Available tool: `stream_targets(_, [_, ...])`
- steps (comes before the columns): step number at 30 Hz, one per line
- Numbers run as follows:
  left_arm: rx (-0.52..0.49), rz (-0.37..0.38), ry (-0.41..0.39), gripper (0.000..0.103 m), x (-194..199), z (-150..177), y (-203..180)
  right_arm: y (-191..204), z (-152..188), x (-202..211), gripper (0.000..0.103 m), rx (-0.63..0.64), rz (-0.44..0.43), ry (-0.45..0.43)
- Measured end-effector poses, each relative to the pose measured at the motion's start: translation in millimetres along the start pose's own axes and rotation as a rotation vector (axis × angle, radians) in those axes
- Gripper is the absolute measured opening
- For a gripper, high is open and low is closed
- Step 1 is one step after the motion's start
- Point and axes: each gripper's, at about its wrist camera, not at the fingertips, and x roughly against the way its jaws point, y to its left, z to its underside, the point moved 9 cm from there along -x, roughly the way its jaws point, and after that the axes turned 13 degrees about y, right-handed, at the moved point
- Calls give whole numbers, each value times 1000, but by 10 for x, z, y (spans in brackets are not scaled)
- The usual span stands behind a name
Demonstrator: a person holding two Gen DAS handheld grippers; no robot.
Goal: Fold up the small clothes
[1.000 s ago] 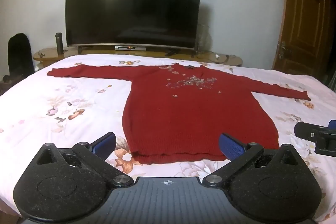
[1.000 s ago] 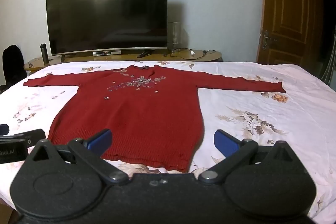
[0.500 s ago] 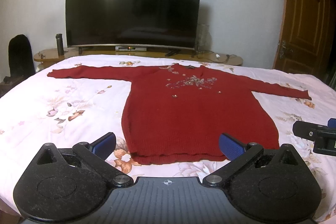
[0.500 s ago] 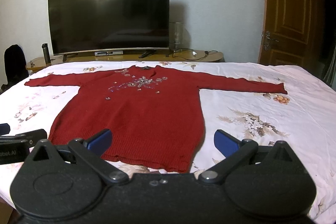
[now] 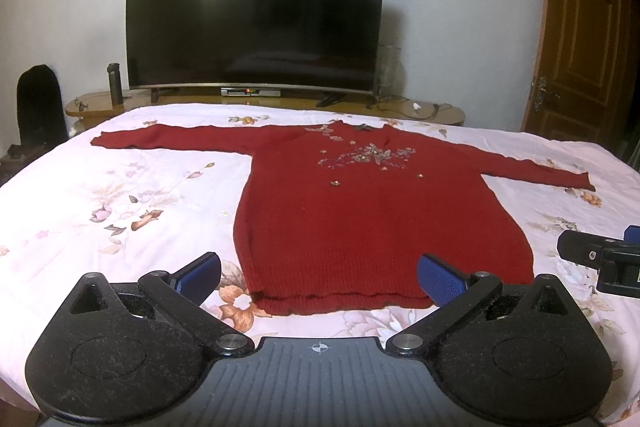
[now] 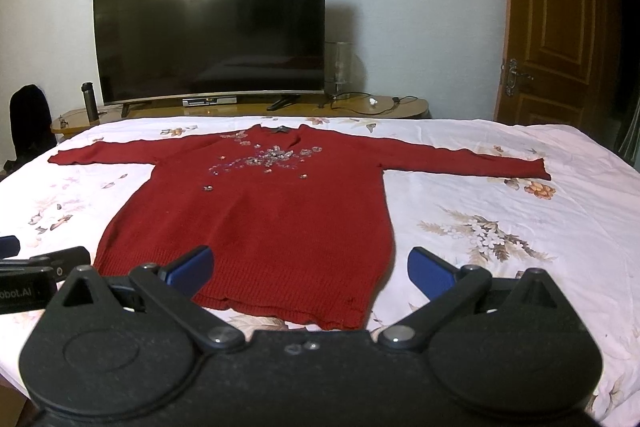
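Near the bed's [image 5: 60,195] front edge lay the red sweater's [image 5: 372,211] hem, collar pointing away; left gripper [image 5: 318,277] and right gripper [image 6: 308,269] hovered wide open, empty.

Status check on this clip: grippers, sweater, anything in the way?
Left gripper open, right gripper open, both empty. Red sweater flat on bedsheet, sleeves spread, unfolded. Nothing on it.

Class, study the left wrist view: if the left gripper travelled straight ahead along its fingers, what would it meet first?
Probably the red sweater: its hem lies just beyond the open left gripper, though height above the bed is unclear.
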Motion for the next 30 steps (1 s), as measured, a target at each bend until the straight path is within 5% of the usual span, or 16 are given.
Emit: stream_targets(30, [3,4,5,103,-14,-4,4,36,-23,-5,103,2,-1,-2])
